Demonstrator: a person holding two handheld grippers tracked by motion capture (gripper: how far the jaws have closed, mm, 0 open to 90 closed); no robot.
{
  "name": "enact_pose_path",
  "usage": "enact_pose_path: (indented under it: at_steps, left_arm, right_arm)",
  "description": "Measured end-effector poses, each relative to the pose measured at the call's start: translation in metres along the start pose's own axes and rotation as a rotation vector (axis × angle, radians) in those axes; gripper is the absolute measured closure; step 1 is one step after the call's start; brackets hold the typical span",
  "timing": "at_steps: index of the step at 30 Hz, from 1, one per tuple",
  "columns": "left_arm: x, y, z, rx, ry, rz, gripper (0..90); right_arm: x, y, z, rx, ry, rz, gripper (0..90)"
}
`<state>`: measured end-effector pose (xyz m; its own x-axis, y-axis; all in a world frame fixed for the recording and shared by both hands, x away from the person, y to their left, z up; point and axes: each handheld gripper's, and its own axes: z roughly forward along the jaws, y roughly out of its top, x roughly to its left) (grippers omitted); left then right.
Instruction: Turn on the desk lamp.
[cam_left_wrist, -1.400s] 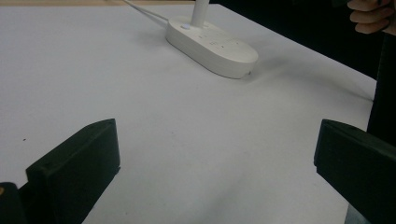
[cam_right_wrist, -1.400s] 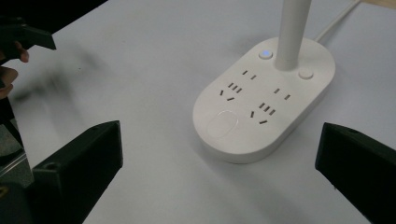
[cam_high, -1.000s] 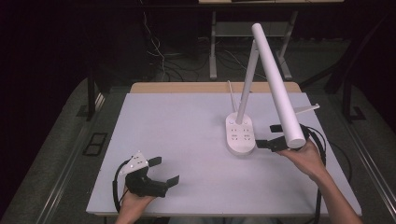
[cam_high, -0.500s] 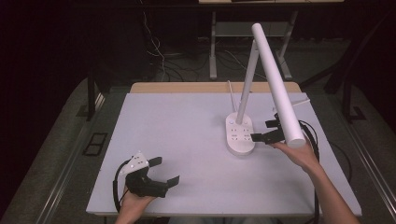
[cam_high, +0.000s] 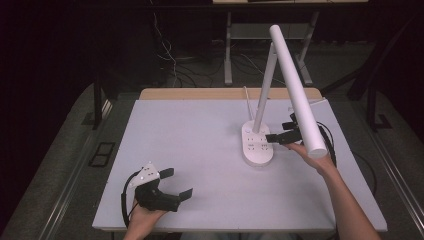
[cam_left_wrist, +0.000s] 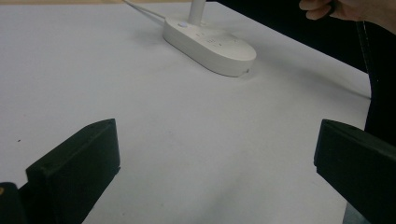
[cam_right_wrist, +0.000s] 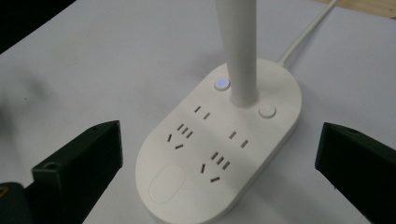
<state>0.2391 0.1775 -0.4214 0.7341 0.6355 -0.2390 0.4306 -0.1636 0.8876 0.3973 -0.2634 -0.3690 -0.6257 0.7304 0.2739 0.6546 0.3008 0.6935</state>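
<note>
A white desk lamp stands at the table's right: an oval base (cam_high: 257, 147) with sockets, a slim stem (cam_high: 264, 85) and a long tube head (cam_high: 299, 92). In the right gripper view the base (cam_right_wrist: 219, 154) lies just below, with a blue-lit button (cam_right_wrist: 222, 84), a plain round button (cam_right_wrist: 267, 111) and the stem (cam_right_wrist: 238, 46). My right gripper (cam_high: 281, 130) hovers open at the base's right edge, partly hidden by the lamp head. My left gripper (cam_high: 179, 182) rests open near the table's front left, holding nothing; its view shows the base (cam_left_wrist: 210, 42) far ahead.
The lamp's white cable (cam_right_wrist: 303, 35) runs from the base toward the table's far edge (cam_high: 230, 94). Black cables trail from both grippers. A metal stand (cam_high: 227, 45) and loose wires sit on the floor behind the white table (cam_high: 190, 135).
My right gripper has moved left and away from me, from beside the lamp head's tip to the base's right edge. The left gripper has stayed put.
</note>
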Motion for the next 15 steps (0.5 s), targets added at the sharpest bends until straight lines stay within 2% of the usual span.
enact_pose_path:
  at_steps: [1,2,8,12,14,15]
  left_arm:
    - [0.000,0.000,0.000,0.000,-0.001,0.001,0.0]
    - [0.000,0.000,0.000,0.001,-0.002,0.002,0.0]
    - [0.000,0.000,0.000,0.004,-0.003,0.005,0.0]
    - [0.000,0.000,0.000,0.002,-0.005,0.001,0.0]
    - [0.000,0.000,0.000,0.005,-0.008,0.001,0.0]
    - [0.000,0.000,0.000,0.005,-0.009,0.003,0.0]
  right_arm:
    - [-0.001,0.001,0.000,-0.003,0.002,-0.001,0.6]
    - [-0.003,0.004,0.000,-0.014,0.014,-0.002,6.1]
    - [-0.008,0.010,0.003,-0.014,0.008,-0.003,9.0]
    - [-0.011,0.014,0.004,-0.011,-0.011,-0.019,24.5]
    - [-0.012,0.014,0.005,-0.012,-0.014,-0.026,26.3]
    - [-0.015,0.015,0.007,-0.012,-0.017,-0.025,35.5]
